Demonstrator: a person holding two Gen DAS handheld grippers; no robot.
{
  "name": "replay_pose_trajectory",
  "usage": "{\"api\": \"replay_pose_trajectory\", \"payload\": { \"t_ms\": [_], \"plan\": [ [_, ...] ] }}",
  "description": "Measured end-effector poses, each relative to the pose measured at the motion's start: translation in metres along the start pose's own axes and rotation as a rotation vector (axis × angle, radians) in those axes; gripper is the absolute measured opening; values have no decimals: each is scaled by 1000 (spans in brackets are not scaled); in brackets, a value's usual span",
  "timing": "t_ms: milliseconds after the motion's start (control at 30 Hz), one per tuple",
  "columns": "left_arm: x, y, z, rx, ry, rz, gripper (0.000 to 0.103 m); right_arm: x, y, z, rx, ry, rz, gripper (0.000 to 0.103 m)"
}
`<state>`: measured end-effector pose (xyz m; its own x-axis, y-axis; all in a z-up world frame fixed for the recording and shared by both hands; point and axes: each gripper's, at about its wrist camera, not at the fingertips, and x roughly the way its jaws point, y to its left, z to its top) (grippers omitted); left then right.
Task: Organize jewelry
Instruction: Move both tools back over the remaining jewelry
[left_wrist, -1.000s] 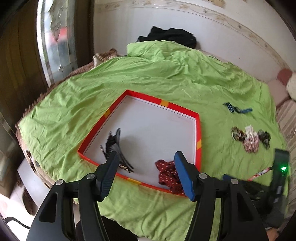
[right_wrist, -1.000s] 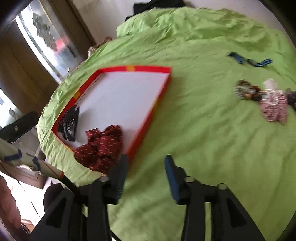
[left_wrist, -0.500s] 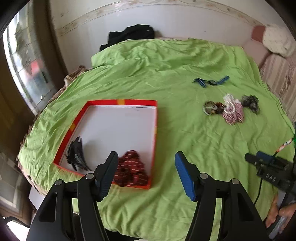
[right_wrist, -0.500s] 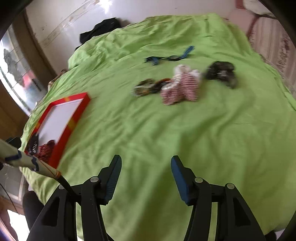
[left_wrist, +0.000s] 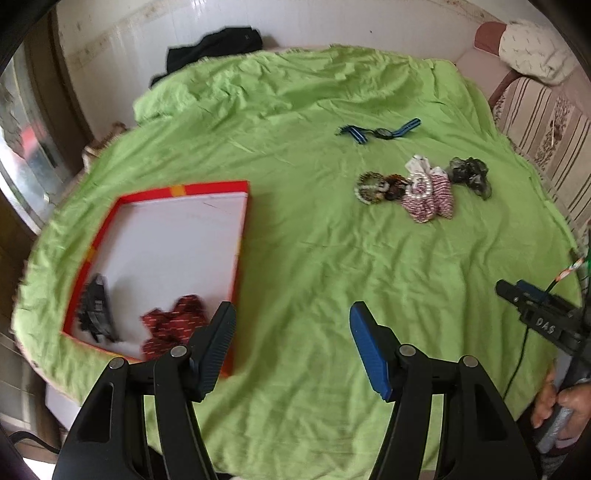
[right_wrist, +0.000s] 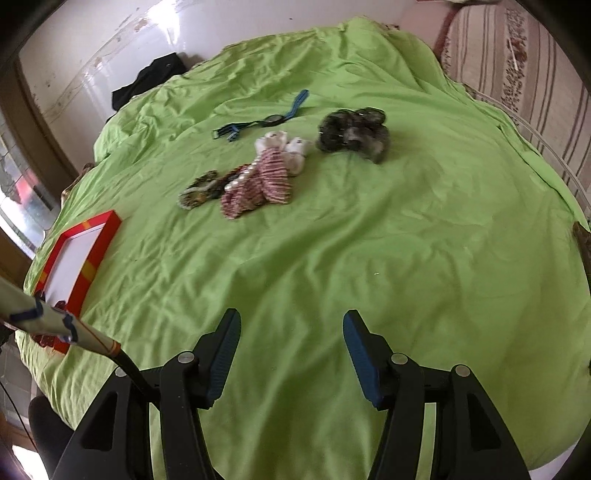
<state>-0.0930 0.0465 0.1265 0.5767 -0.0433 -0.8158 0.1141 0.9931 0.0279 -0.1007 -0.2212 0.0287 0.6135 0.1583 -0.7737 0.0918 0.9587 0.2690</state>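
Observation:
A red-rimmed white tray (left_wrist: 242, 221) lies on the green bedsheet at the left; it holds a black hair claw (left_wrist: 94, 310) and a dark red scrunchie (left_wrist: 171, 325). On the sheet farther right lie a patterned scrunchie (left_wrist: 371, 186), a red-white striped one with pearls (left_wrist: 428, 194), a grey-black one (left_wrist: 471, 175) and a blue-strapped watch (left_wrist: 380, 132). The same cluster shows in the right wrist view: striped scrunchie (right_wrist: 262, 181), grey-black scrunchie (right_wrist: 354, 134), watch (right_wrist: 264, 120), tray (right_wrist: 92, 254). My left gripper (left_wrist: 291, 339) is open and empty beside the tray's near right corner. My right gripper (right_wrist: 291, 343) is open and empty over bare sheet.
A black garment (left_wrist: 210, 48) lies at the bed's far edge by the wall. A striped cushion (right_wrist: 517, 62) borders the right side. A window (left_wrist: 22, 147) is at the left. The right hand's gripper body (left_wrist: 543, 321) shows at the left view's right edge.
Both grippers have swung right, away from the tray toward the loose items. The right wrist view went from the tray to the scrunchie cluster. Both stayed open.

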Motion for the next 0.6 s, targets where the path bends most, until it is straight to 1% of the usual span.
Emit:
{"api": "replay_pose_trajectory", "payload": {
  "t_ms": [100, 200, 367, 533, 600],
  "plan": [
    [16, -4, 14, -13, 41, -54, 63, 2, -8, 6, 10, -3, -8, 62],
    [35, -14, 32, 11, 56, -94, 63, 6, -13, 16, 21, -6, -6, 63],
    [80, -30, 67, 17, 81, -160, 63, 20, -21, 39, 52, -3, 15, 65],
    [132, -39, 102, -22, 119, -271, 63, 34, -25, 58, 58, -4, 35, 65],
    [148, -45, 113, 3, 123, -291, 61, 39, -27, 63, 65, -6, 36, 65]
  ]
}}
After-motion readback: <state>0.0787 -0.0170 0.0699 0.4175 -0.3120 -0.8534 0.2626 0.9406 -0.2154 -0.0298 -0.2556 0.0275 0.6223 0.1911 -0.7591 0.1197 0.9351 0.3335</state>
